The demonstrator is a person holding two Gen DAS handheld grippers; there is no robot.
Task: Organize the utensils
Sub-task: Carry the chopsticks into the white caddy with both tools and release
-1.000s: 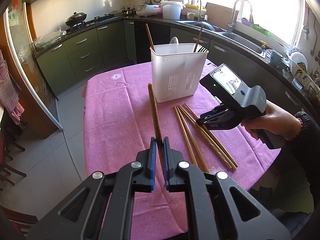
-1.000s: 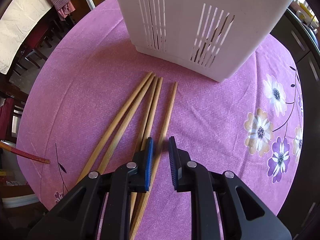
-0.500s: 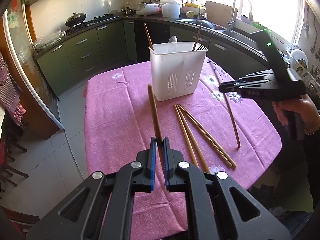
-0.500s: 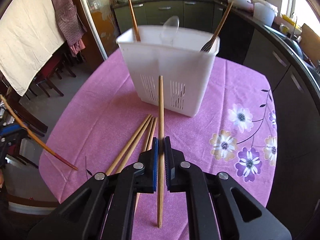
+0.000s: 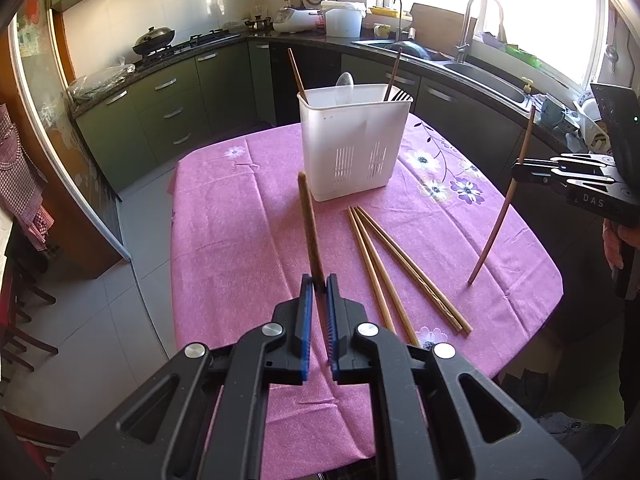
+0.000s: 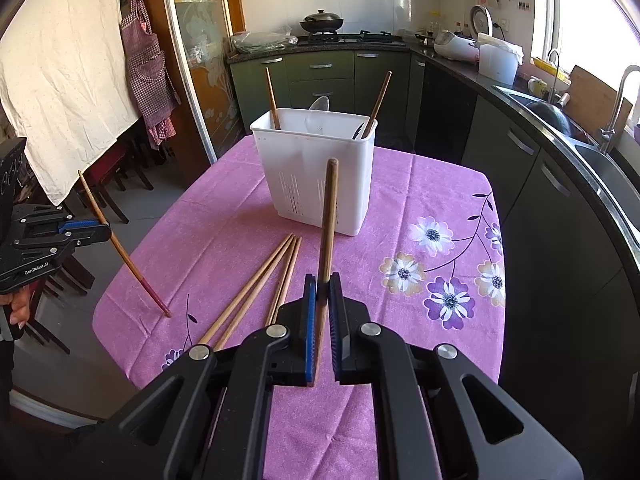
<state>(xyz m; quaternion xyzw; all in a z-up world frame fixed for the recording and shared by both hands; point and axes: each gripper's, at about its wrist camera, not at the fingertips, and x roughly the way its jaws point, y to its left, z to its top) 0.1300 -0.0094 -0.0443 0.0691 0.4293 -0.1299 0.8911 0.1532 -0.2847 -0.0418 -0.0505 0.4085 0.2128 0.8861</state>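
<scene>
A white slotted utensil holder [image 5: 354, 142] [image 6: 316, 172] stands mid-table with a chopstick, a spoon and a fork in it. My left gripper [image 5: 319, 282] is shut on a dark wooden chopstick [image 5: 309, 227] that points toward the holder; it shows at the left in the right wrist view [image 6: 120, 246]. My right gripper [image 6: 322, 280] is shut on a light wooden chopstick [image 6: 327, 224], held upright above the table's right side [image 5: 505, 204]. Three loose chopsticks [image 5: 394, 266] [image 6: 256, 284] lie on the cloth in front of the holder.
The table has a pink flowered cloth [image 5: 240, 216] [image 6: 432, 208]. Green kitchen cabinets [image 5: 168, 104], a stove with a wok [image 5: 154, 38] and a sink [image 5: 484, 72] surround it. Chairs [image 6: 108, 184] and an apron [image 6: 150, 64] stand beyond the table's left side.
My right gripper shut on a chopstick from the table pile, lifted it and pulled back to the right, tilting it upright. My left gripper held still with its chopstick.
</scene>
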